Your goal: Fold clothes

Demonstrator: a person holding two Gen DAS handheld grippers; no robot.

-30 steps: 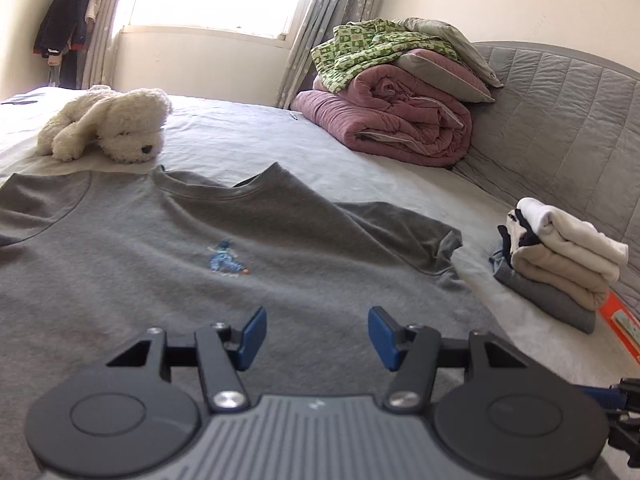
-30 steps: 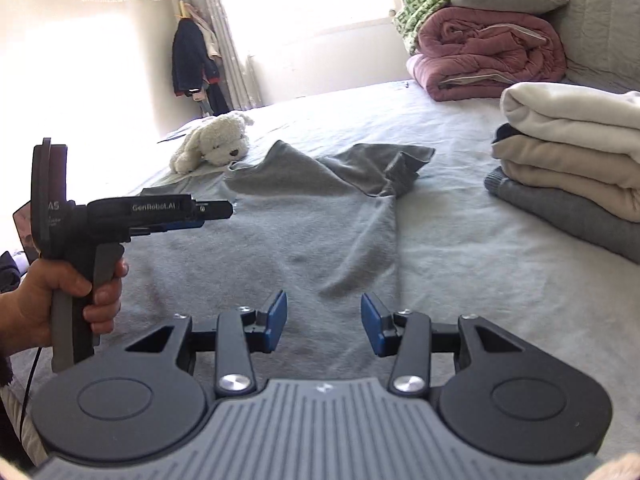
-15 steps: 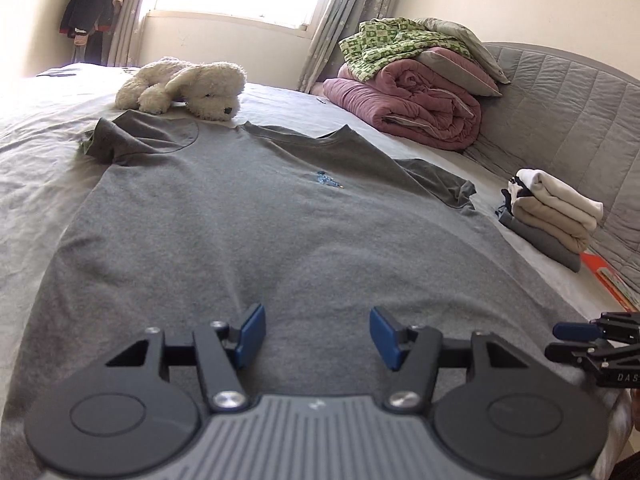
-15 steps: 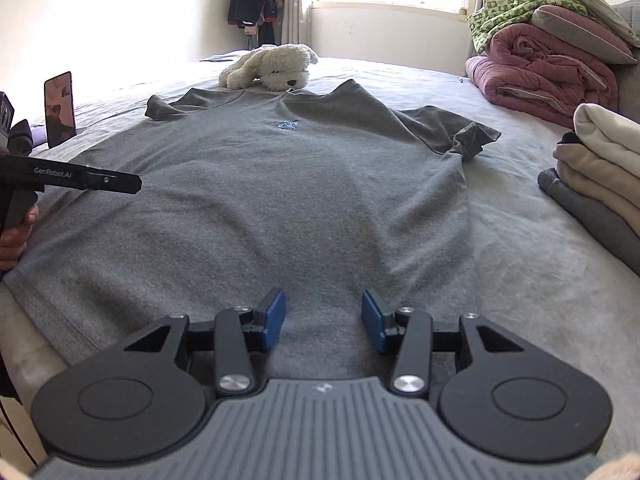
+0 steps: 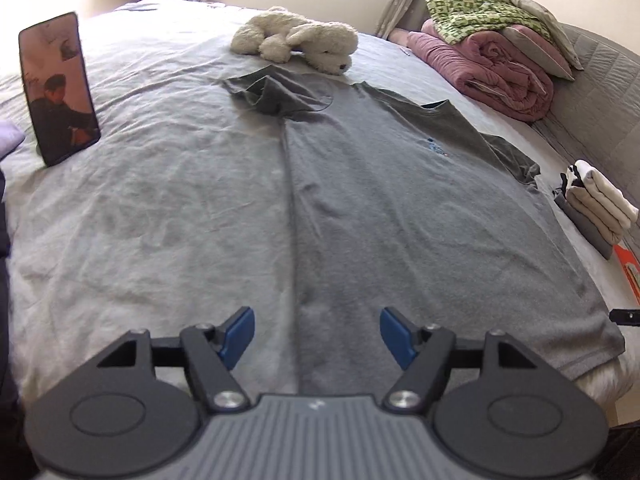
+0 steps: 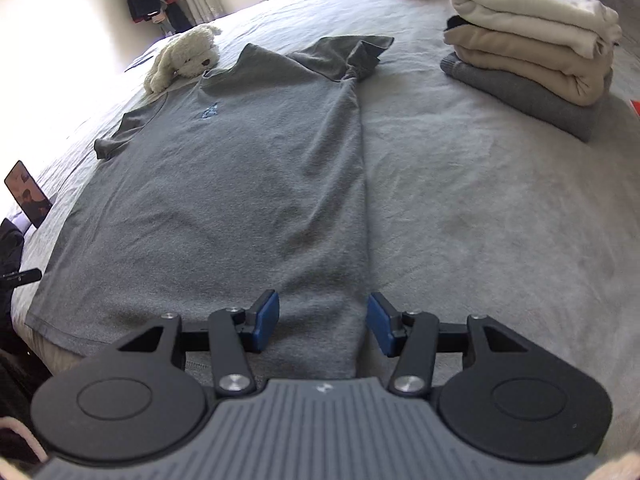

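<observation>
The grey T-shirt lies spread flat on the bed, front side up, with its collar toward 12 o'clock and its hem at the near edge. No fold is made in it yet, so this garment is only at the start. A stack of folded clothes at 2 o'clock in the right view suggests that some pieces are already done.

The left gripper hangs over the shirt's left side edge near the hem, and the right gripper over the right side edge. Both have their jaws opening, with cloth under them but nothing pinched.

The left sleeve is crumpled (it may need smoothing first). A plush dog at 12 o'clock touches the collar area, a phone stands at 10 o'clock, and rolled blankets lie at 2 o'clock, well apart.
</observation>
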